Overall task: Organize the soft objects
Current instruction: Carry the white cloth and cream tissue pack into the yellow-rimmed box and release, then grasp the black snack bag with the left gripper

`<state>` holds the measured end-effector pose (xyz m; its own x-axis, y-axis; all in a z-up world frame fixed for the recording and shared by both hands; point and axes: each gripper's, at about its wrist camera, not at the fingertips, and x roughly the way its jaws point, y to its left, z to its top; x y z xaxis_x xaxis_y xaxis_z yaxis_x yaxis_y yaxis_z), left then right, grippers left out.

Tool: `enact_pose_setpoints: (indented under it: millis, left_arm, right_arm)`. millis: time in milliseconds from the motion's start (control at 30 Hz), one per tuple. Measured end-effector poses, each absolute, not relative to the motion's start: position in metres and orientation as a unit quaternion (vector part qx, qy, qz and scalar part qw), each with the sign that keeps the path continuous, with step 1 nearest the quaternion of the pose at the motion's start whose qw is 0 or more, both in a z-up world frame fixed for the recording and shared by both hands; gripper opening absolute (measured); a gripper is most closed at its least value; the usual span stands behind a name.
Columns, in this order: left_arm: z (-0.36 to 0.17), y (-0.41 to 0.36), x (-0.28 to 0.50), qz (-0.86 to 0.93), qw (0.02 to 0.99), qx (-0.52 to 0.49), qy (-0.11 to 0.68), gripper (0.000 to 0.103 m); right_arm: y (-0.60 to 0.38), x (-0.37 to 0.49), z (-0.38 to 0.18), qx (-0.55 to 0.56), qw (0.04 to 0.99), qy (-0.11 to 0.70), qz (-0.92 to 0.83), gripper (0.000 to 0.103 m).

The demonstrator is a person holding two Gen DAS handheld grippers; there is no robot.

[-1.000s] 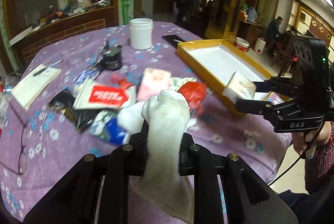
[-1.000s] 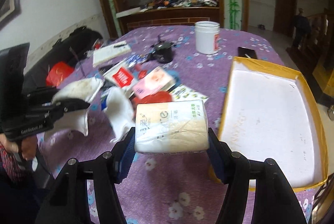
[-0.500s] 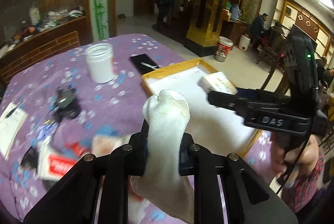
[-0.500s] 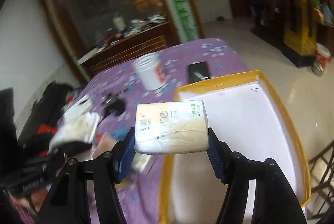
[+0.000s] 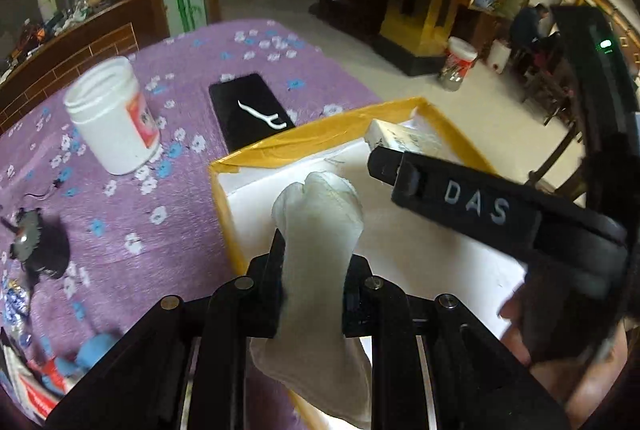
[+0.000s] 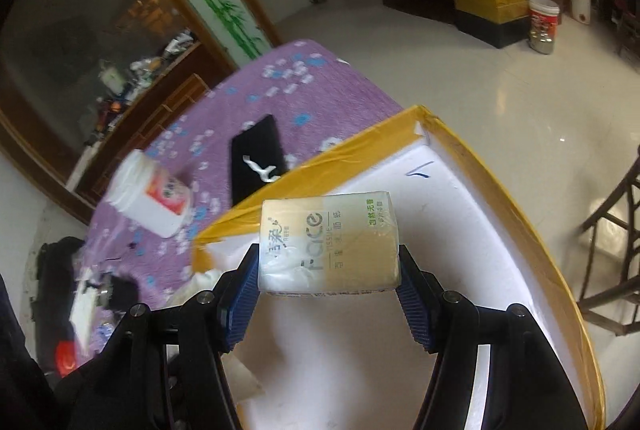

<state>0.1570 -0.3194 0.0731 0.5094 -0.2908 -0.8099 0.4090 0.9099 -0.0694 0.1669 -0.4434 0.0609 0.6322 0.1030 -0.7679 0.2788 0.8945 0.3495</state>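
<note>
Left gripper (image 5: 314, 262) had its jaws pinched on a white sock (image 5: 320, 230), toe end standing up between them, the rest hanging below. Right gripper (image 6: 328, 262) had its jaws clamped on the two ends of a tissue pack (image 6: 329, 242), held level.

Change since 1.0 s ago: both grippers then hung over the purple flowered table (image 5: 132, 197), above the scatter of packets, with the tray off to the right. Half a second ago they had swung toward the tray. Now both were over the yellow-rimmed tray (image 5: 304, 137), white floor showing beneath each load. Grip on both items unchanged across all three moments.

Left wrist view: sock was above the tray's near-left part, just inside the yellow wall. The right gripper crossed the view from the right, tissue pack at its tip near the tray's far corner. Part of a hand (image 5: 560, 358) on that gripper's handle showed lower right.

Right wrist view: tissue pack was above the tray's inner area, apart from the floor as far as could be told; contact not certain.

On the table beside the tray: a black phone (image 5: 250, 109) with a small white pick (image 5: 262, 114) on it, just left of the tray's far-left wall; a white jar (image 5: 110, 121) farther left. Packets now only at the lower-left edge, blurred.
</note>
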Motion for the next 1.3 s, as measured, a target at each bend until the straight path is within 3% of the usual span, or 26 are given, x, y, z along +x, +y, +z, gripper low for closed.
enact_pose_setpoints:
  millis: [467, 567, 600, 667, 733, 1300]
  left_arm:
    - [0.044, -0.334, 0.175, -0.185, 0.857, 0.058, 0.478, 0.017]
    - [0.047, -0.332, 0.175, -0.193, 0.858, 0.041, 0.474, 0.022]
    - [0.048, -0.331, 0.175, -0.191, 0.86, 0.039, 0.471, 0.028]
    - [0.05, -0.329, 0.175, -0.191, 0.86, 0.032, 0.471, 0.059]
    - [0.053, -0.326, 0.175, -0.193, 0.862, 0.022, 0.468, 0.067]
    - [0.115, -0.28, 0.127, -0.196, 0.884, -0.036, 0.423, 0.067]
  right_arm:
    - [-0.451, 0.188, 0.028, 0.235, 0.859, 0.453, -0.046, 0.068]
    - [-0.452, 0.188, 0.026, 0.239, 0.857, 0.455, -0.044, 0.069]
    - [-0.453, 0.187, 0.027, 0.241, 0.857, 0.454, -0.043, 0.07]
    - [-0.453, 0.188, 0.028, 0.246, 0.858, 0.449, -0.043, 0.075]
    - [-0.453, 0.187, 0.03, 0.246, 0.861, 0.442, -0.046, 0.076]
    - [-0.446, 0.135, 0.089, 0.246, 0.902, 0.354, -0.029, 0.076]
